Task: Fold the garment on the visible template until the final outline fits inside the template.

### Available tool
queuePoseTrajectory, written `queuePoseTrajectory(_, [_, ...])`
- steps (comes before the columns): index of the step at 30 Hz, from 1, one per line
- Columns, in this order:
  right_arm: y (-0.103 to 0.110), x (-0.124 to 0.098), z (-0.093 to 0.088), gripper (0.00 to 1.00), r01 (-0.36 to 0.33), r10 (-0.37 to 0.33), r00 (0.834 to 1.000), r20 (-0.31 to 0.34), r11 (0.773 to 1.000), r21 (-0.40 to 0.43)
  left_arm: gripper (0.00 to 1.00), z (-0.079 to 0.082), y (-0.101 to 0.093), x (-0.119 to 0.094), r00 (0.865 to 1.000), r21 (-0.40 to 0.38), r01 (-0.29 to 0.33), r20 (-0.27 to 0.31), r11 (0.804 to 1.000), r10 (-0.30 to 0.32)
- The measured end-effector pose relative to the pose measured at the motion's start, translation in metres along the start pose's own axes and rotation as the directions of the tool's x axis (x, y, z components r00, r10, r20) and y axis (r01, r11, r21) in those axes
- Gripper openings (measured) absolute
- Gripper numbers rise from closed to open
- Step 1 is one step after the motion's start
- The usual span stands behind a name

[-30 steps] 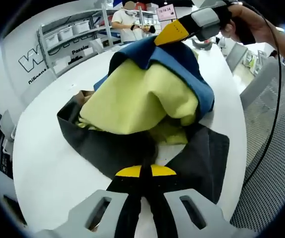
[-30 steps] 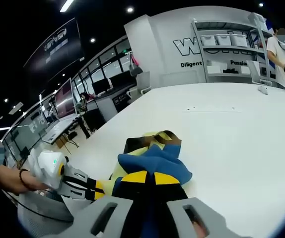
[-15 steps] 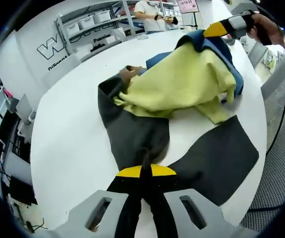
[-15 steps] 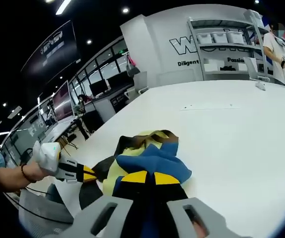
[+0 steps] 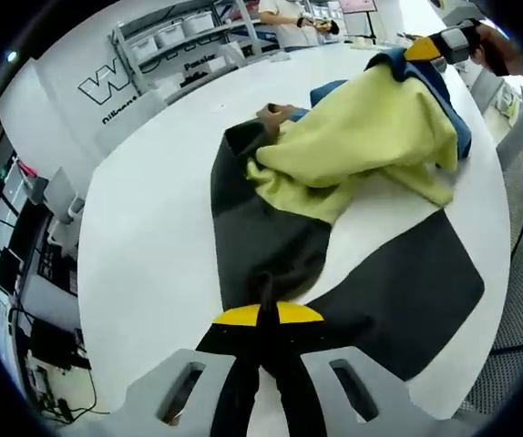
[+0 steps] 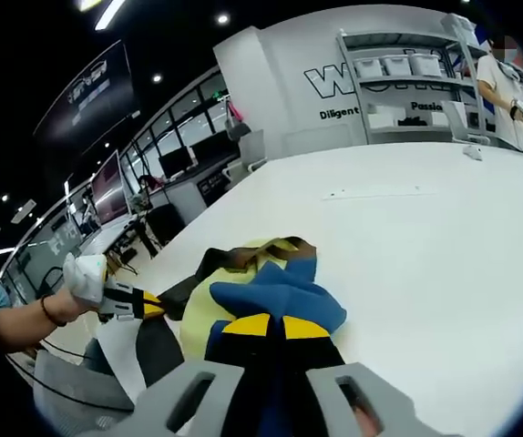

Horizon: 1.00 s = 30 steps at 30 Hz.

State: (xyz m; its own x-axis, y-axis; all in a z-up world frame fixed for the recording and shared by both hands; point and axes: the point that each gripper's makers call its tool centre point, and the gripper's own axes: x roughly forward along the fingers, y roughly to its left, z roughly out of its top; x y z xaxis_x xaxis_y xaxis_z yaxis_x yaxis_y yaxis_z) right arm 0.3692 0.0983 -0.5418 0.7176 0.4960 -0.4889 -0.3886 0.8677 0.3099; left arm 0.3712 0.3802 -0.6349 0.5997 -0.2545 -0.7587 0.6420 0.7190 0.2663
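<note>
The garment is dark grey, with a yellow inner side and a blue part. It lies stretched across the white table. My left gripper is shut on the dark grey fabric at the near end. A flat dark grey panel spreads to its right. My right gripper is shut on the blue fabric and holds it a little above the table; it appears at the far end. A hand holds the left gripper at the left of the right gripper view.
Grey shelves with white bins stand behind the table, and a person stands beside them. The table's edge runs close along the right. Desks with monitors stand to the far left. Wide bare tabletop lies past the garment.
The left gripper has pulled the dark grey fabric away from the right gripper, and the garment has stretched out longer and flatter. The right gripper still holds the blue part.
</note>
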Motion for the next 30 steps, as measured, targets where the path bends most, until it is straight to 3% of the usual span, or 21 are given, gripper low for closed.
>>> queuePoseTrajectory(14, [-0.03, -0.004, 0.0, 0.0, 0.049, -0.049, 0.999, -0.011, 0.998, 0.028, 0.0, 0.002, 0.035, 0.014, 0.999, -0.029, -0.047, -0.013, 0.998, 0.047])
queuePoseTrajectory(22, [-0.059, -0.006, -0.017, 0.0, 0.116, -0.113, 0.992, -0.052, 0.992, 0.052, 0.0, 0.001, 0.055, 0.02, 0.997, -0.034, -0.078, -0.028, 0.996, 0.077])
queuePoseTrajectory(30, [-0.071, -0.009, -0.033, 0.0, 0.15, -0.145, 0.985, -0.097, 0.988, 0.044, 0.0, 0.004, 0.062, 0.019, 0.995, -0.028, -0.098, -0.033, 0.995, 0.097])
